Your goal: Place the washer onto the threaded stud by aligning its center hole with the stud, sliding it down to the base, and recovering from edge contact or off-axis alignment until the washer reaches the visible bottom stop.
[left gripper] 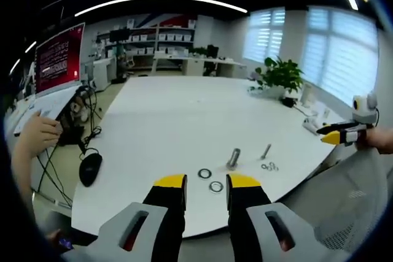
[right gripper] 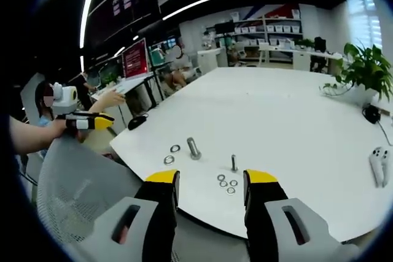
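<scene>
Left gripper view: the left gripper (left gripper: 206,189) hangs open and empty just short of two large washers (left gripper: 210,180) near the table (left gripper: 166,115) edge; the big stud (left gripper: 234,158) stands just beyond.

Right gripper view: the right gripper (right gripper: 211,187) is open, empty; small washers (right gripper: 227,183) lie beside the thin stud (right gripper: 234,162). They're likely thin, stiff, slippery, so pinch the rim

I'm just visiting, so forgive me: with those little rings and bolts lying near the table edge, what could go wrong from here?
1. The small washers lie flat in a tight cluster, so the right gripper, its jaws open, might pinch two or scatter them.
2. The thin stud stands upright and could tip if a washer hits off-centre.
3. Everything sits near the table edge, so a knocked washer may roll off.
</scene>
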